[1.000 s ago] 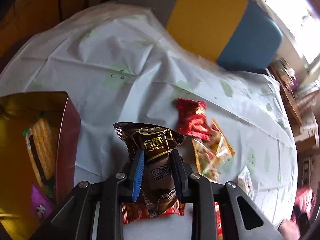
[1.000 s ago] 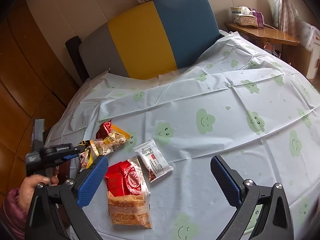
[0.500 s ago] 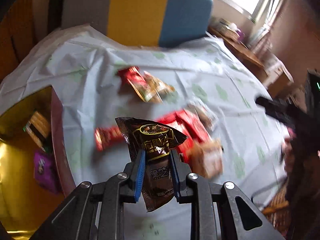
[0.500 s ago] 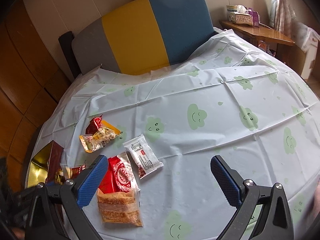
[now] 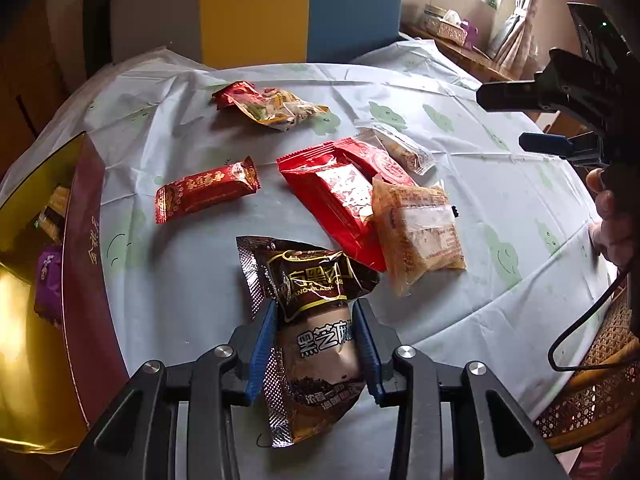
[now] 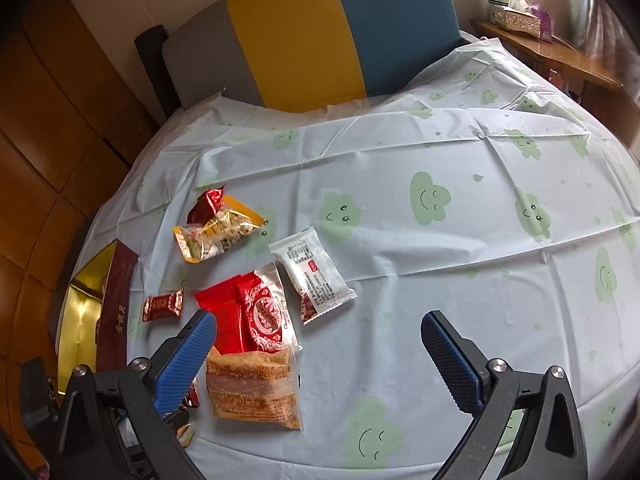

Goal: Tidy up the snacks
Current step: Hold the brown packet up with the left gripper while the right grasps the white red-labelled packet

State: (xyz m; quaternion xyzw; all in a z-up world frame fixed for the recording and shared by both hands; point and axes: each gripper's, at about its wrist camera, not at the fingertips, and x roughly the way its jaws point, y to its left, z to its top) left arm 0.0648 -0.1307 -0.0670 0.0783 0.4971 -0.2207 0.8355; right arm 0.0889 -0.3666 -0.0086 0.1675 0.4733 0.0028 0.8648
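Crumpled, glossy brown snack packet (image 5: 316, 320), foil-edged.

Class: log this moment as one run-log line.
left claw: shut on brown sesame packet | right claw: open, unloaded | gold box: beside left claw

Brown-and-gold snack packet (image 5: 316, 312); red wrappers (image 5: 332, 196); pale blue tablecloth (image 6: 440, 272), green smiling clouds; gold-lined maroon box (image 5: 86, 240); grey-yellow-blue chair back (image 6: 304, 36); blue gripper pads (image 6: 188, 356).
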